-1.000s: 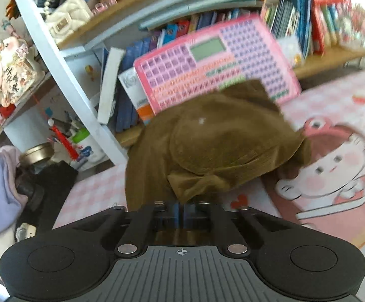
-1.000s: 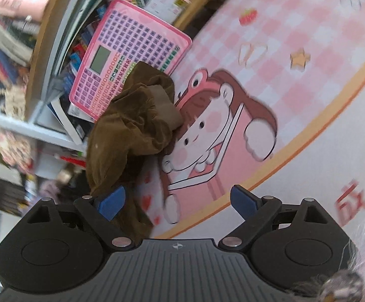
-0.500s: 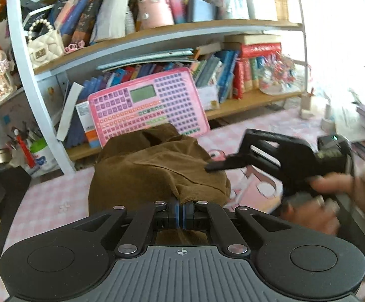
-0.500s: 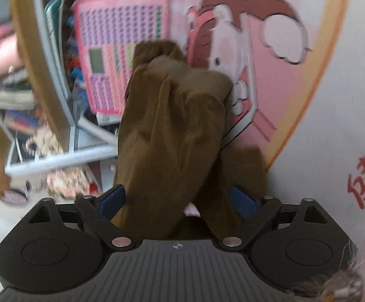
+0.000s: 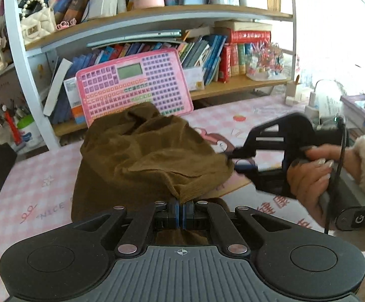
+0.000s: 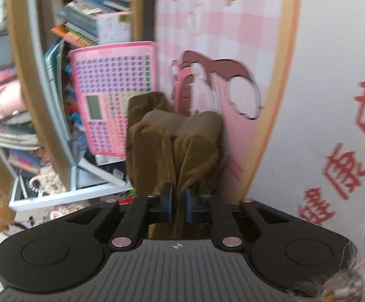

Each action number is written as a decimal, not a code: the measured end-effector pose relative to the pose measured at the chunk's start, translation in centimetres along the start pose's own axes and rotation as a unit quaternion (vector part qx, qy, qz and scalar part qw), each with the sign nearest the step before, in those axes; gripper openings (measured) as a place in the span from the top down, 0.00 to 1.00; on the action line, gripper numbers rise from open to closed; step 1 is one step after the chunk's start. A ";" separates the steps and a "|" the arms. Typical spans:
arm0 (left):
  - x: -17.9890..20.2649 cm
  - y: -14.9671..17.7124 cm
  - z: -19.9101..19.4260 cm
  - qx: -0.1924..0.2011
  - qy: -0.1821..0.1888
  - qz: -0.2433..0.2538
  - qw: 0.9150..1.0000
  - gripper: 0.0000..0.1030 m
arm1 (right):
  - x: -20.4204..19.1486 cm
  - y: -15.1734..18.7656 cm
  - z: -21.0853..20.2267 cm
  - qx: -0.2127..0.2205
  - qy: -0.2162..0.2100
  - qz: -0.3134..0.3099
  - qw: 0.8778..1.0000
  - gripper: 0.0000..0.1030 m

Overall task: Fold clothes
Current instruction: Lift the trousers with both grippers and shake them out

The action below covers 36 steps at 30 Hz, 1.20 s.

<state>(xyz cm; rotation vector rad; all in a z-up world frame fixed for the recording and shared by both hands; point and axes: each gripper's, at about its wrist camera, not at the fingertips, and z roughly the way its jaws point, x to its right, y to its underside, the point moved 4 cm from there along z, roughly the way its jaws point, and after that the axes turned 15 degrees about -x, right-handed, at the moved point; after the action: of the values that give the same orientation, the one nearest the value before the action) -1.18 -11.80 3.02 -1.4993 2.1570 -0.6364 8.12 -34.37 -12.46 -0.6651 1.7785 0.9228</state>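
1 brown corduroy garment (image 5: 147, 156), 2 black grippers. L gripper (image 5: 182, 207) clamped on hem; R gripper (image 6: 178, 205), wide 0.5 s ago, now pinching fold.

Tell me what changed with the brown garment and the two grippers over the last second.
The right gripper swung in from open and closed on the brown garment, which rose and now hangs between both. The left gripper stayed clamped on it; the pink keyboard toy didn't move.
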 end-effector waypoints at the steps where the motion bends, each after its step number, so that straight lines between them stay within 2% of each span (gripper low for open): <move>1: -0.1 0.0 -0.1 0.000 0.001 -0.003 1.000 0.99 | 0.2 0.0 -0.1 0.001 0.001 0.004 1.000 0.73; 8: -0.3 0.8 -0.2 -0.016 0.006 -0.007 1.000 0.99 | 0.9 -0.2 -0.2 -0.006 0.002 0.018 1.000 0.73; 12: -0.2 1.2 -0.4 -0.024 0.007 -0.005 1.000 0.99 | 0.6 0.0 0.5 -0.007 0.009 0.014 1.000 0.93; 15: -0.4 1.5 -0.4 -0.032 0.011 -0.009 0.999 0.98 | 0.4 0.1 0.3 0.000 0.012 0.001 1.000 0.96; 16: -0.5 1.6 -0.2 -0.036 0.019 -0.012 0.999 0.97 | 0.2 0.1 0.1 0.005 0.012 -0.005 1.000 0.97; 17: -0.6 1.6 -0.1 -0.039 0.027 -0.016 0.999 0.89 | 0.1 0.1 -0.2 0.010 0.013 -0.011 1.000 0.97; 20: -0.9 1.8 0.4 -0.047 0.056 -0.024 0.997 0.86 | -0.7 -0.5 -2.3 0.042 0.005 -0.030 0.999 0.97; 24: -1.2 2.1 0.6 -0.039 0.091 -0.017 0.995 0.73 | -3.1 -1.4 -6.6 0.105 -0.006 -0.081 0.991 0.97; 28: -2.1 2.2 0.6 -0.022 0.109 -0.009 0.994 0.72 | -7.6 -1.8 -11.5 0.170 -0.003 -0.162 0.972 0.97; 31: -3.5 2.2 0.4 0.001 0.111 -0.016 0.994 0.72 | -13.1 -1.8 -14.8 0.215 -0.011 -0.227 0.950 0.97; 33: -4.8 2.2 0.1 0.020 0.112 -0.034 0.993 0.72 | -18.2 -1.0 -16.3 0.232 -0.012 -0.289 0.929 0.97; 36: -7.3 2.9 -0.1 0.036 0.109 -0.069 0.991 0.72 | -25.3 3.0 -15.8 0.216 0.006 -0.415 0.884 0.97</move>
<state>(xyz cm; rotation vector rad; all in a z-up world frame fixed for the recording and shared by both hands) -1.02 -3.98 2.07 -1.6165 2.1733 -0.9567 6.85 -45.09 15.52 -1.0048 1.4074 -0.0639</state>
